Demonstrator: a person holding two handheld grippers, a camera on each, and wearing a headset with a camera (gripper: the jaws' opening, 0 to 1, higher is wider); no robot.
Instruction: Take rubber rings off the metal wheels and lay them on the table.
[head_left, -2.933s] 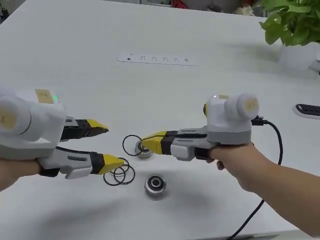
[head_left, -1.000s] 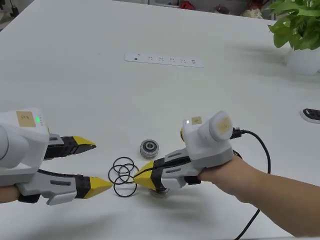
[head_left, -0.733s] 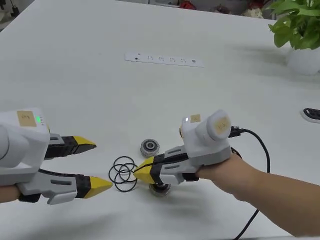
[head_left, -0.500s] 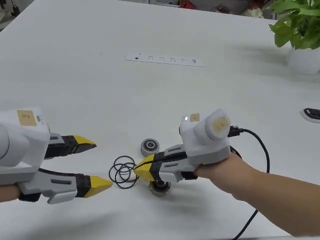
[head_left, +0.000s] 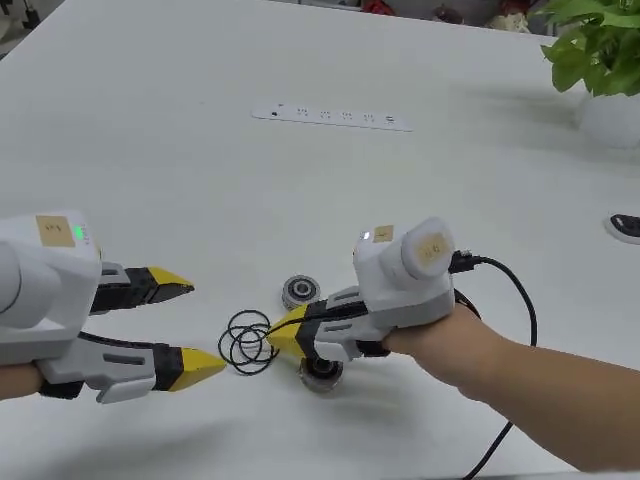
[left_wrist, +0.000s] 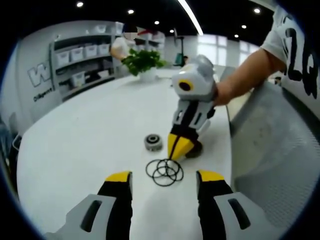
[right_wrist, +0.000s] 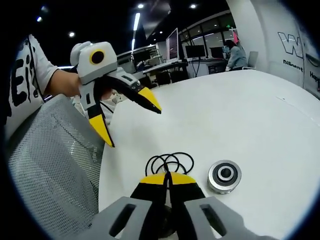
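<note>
Several loose black rubber rings (head_left: 249, 341) lie overlapping on the white table (head_left: 300, 190). My right gripper (head_left: 279, 335) is at their right edge, jaws shut, with a thin black ring strand (right_wrist: 167, 170) pinched at the tips (right_wrist: 167, 177). A metal wheel (head_left: 322, 374) sits under that gripper, partly hidden. A second metal wheel (head_left: 300, 291) stands bare just beyond; it also shows in the right gripper view (right_wrist: 224, 176) and the left gripper view (left_wrist: 153, 142). My left gripper (head_left: 205, 325) hovers open left of the rings (left_wrist: 165, 171), holding nothing.
A white power strip (head_left: 330, 116) lies further back on the table. A potted plant (head_left: 605, 70) stands at the back right, with a dark object (head_left: 626, 227) at the right edge. The right gripper's black cable (head_left: 515, 300) trails to the front right.
The right gripper left the far wheel, added its ring to the pile, then came down over the near wheel and edged left, shut on a strand. The left gripper has held still, open.
</note>
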